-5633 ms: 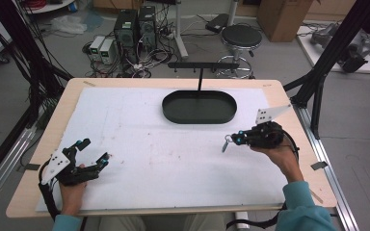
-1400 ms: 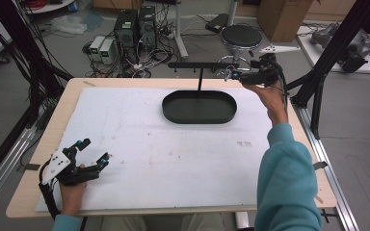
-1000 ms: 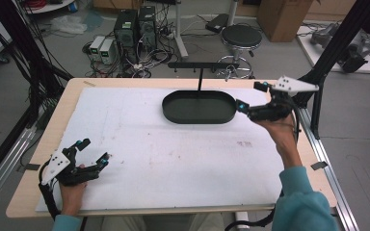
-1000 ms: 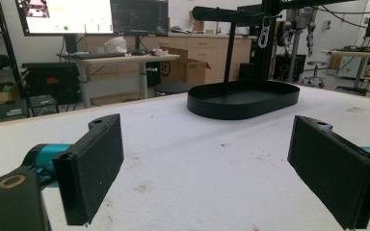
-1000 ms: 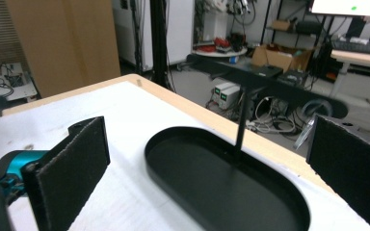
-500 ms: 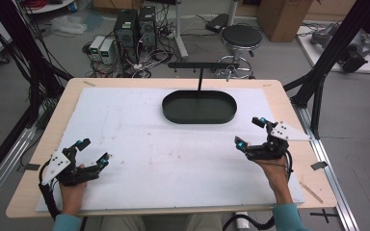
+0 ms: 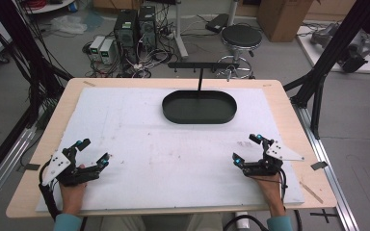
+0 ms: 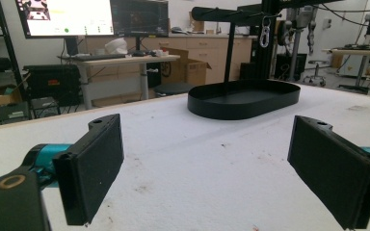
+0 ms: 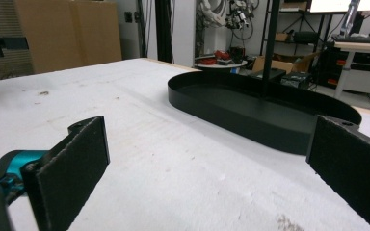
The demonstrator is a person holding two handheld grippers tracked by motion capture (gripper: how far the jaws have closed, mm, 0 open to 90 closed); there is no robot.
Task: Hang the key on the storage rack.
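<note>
Here both grippers rest near the front edge of the worktop, left gripper and right gripper, jaws spread and empty. Farther, the black tray sits near the back edge. No step seems begun; the next move probably needs an object.

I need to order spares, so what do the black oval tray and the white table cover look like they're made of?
The tray looks like thin sheet metal with a matte black coat: its wall is thin and even with a faint sheen. That could also be plastic. The table cover looks like white foam board or soft matting: its surface is dull, grainy and scuffed.
</note>
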